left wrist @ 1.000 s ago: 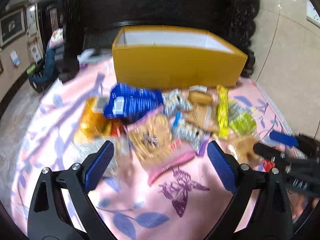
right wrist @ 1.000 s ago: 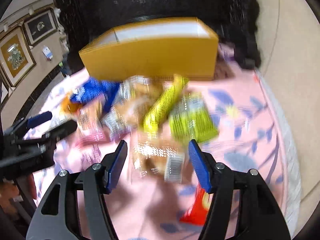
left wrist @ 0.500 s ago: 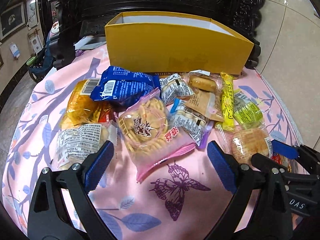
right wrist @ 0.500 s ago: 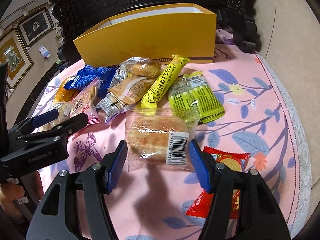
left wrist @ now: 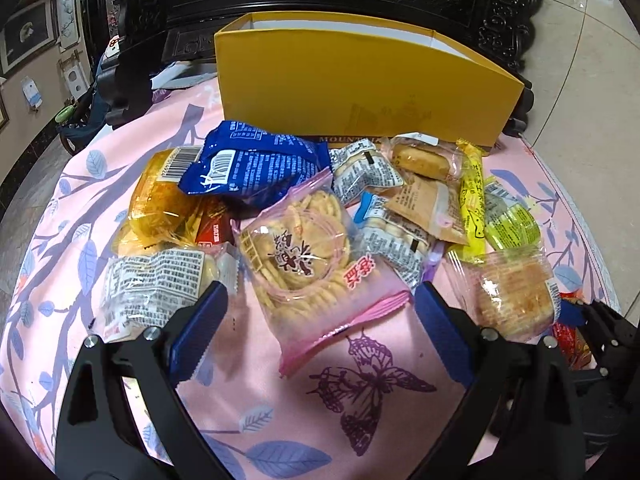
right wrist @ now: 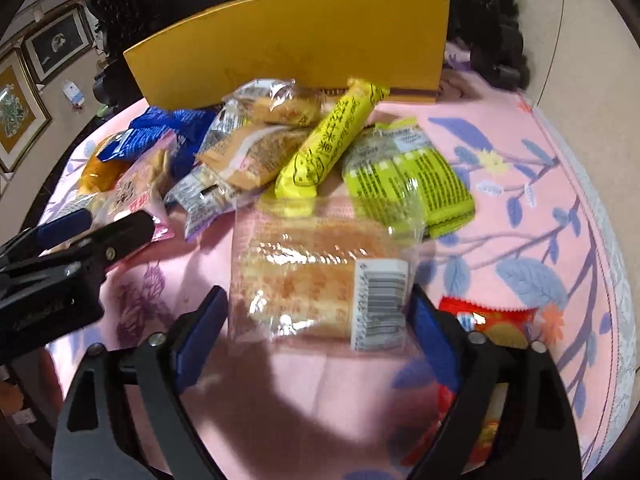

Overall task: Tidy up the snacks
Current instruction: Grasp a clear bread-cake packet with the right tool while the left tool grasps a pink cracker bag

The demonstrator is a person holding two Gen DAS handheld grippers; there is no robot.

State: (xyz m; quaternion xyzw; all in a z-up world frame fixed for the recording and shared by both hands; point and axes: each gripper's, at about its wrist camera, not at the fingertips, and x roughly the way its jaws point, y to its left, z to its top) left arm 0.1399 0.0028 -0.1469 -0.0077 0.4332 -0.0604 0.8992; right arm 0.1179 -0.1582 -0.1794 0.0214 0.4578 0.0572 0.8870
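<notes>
Starting stage: snacks (left wrist: 304,220) all lying loose on pink cloth (left wrist: 256,392) before yellow box (left wrist: 360,92). Left gripper (left wrist: 320,332) spread, empty; right gripper (right wrist: 318,320) opening around clear bread pack (right wrist: 320,276).

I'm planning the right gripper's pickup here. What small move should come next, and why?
Probably ease the right gripper further down over the clear-wrapped cake. Its jaws are opening and straddle the packet without pressing it, so a grip isn't ready yet. The yellow box waits behind the pile.

Right tool (right wrist: 318,312), jaws opening, astride a clear-wrapped cake packet (right wrist: 320,276) on pink cloth (right wrist: 500,128)
</notes>
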